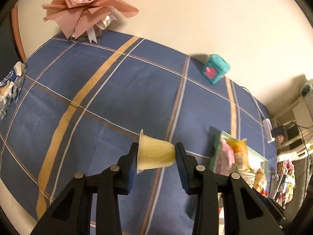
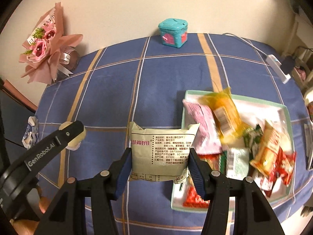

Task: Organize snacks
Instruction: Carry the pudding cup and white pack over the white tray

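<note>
Black jaws with blue pads on the left gripper (image 1: 156, 154) are clamped on a pale yellow jelly cup (image 1: 155, 153), held sideways with its wide lid rim against the left pad and its narrow base against the right one, lifted clear of the desk (image 1: 109, 90). That gripper points steeply down over the blue plaid cloth. In the right wrist view the left gripper's black finger carries the white lettering "GenRobot.AI", and a bit of a person's hand (image 2: 42, 203) shows beneath it.

Similar blue-padded jaws of the right gripper (image 2: 159, 161) stand partly spread and pinch a cream biscuit packet (image 2: 161, 152) by its two side edges, also tilted steeply downward. The packet's back shows printed Chinese text, with "GB/T20980" readable.

Just right of the packet, a pale green tray (image 2: 287, 115) on the desk holds a heap of pink, orange, green and red snack wrappers. Farther back stand a teal box (image 2: 173, 33) and a pink bouquet (image 2: 46, 47).
</note>
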